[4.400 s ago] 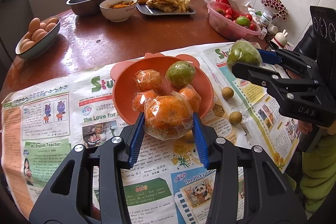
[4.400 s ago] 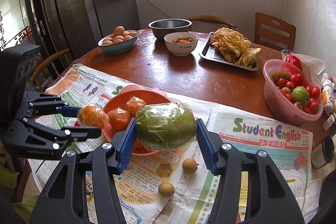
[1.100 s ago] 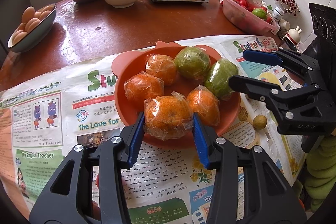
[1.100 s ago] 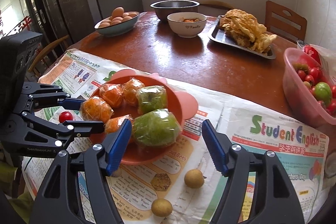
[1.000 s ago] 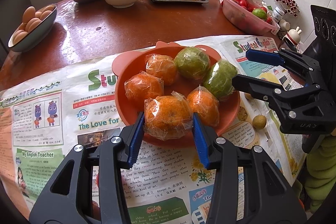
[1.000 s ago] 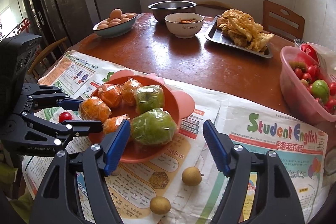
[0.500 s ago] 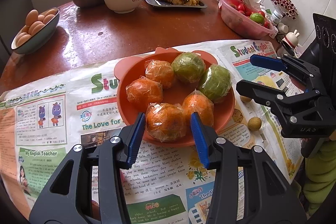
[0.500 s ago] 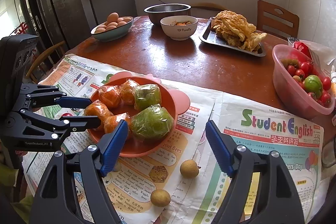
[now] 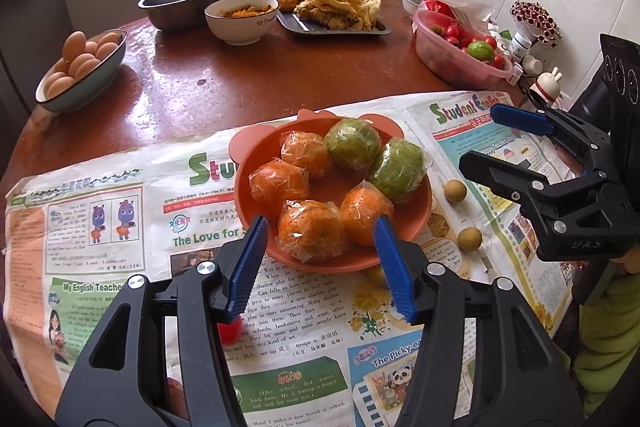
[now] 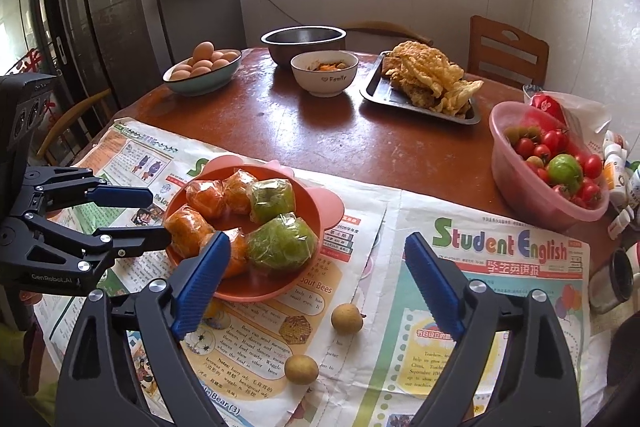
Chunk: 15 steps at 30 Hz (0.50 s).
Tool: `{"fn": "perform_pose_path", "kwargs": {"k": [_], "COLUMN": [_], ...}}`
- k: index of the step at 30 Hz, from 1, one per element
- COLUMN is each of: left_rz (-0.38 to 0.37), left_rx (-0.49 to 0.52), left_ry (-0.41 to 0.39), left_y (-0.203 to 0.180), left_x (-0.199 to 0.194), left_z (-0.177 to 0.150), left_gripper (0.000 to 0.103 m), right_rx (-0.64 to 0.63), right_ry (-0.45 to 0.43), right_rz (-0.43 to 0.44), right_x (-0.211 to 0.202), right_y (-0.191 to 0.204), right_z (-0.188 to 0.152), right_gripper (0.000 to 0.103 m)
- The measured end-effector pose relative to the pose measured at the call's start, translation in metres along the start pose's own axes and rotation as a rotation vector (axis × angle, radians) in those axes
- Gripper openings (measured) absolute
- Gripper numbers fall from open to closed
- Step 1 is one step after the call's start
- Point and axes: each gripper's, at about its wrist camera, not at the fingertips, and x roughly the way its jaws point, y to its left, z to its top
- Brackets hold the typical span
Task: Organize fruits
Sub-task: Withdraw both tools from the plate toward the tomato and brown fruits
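Note:
An orange plate (image 9: pixel 416 227) (image 10: pixel 264 291) on the newspaper holds several wrapped oranges and two wrapped green fruits (image 9: pixel 396 171) (image 10: pixel 282 245). The nearest wrapped orange (image 9: pixel 310 231) lies in the plate just beyond my left gripper (image 9: pixel 320 267), which is open and empty. My right gripper (image 10: pixel 316 283) is open and empty, to the right of the plate; it also shows in the left wrist view (image 9: pixel 494 137). Two small brown longans (image 10: pixel 347 317) (image 10: pixel 301 369) lie on the newspaper beside the plate. A red cherry tomato (image 9: pixel 230 331) sits under my left gripper.
At the back of the brown table stand a bowl of eggs (image 10: pixel 202 71), a steel bowl (image 10: pixel 304 43), a white bowl (image 10: pixel 324 73), a tray of fried food (image 10: pixel 424 83) and a pink basin of tomatoes (image 10: pixel 548 163). Small bottles (image 10: pixel 616 163) crowd the right edge.
My left gripper let go of the wrapped orange into the plate, opened wide and drew back. My right gripper, open since releasing the green fruit, also drew back.

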Motion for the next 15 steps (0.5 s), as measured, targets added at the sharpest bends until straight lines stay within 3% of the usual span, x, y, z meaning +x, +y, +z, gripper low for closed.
{"fn": "perform_pose_path", "kwargs": {"k": [5,15], "left_rz": [0.004,0.027], "left_rx": [0.001,-0.018], "left_ry": [-0.009,-0.043], "left_y": [-0.001,0.003], "left_x": [-0.006,-0.026], "left_z": [-0.002,-0.007], "left_gripper": [0.051,0.068], "right_rx": [0.005,0.000], "right_ry": [-0.011,-0.047], "right_rz": [-0.015,-0.017], "right_x": [-0.008,-0.026], "right_y": [0.002,0.011], "right_z": [0.001,0.004], "right_gripper": [0.092,0.096]}}
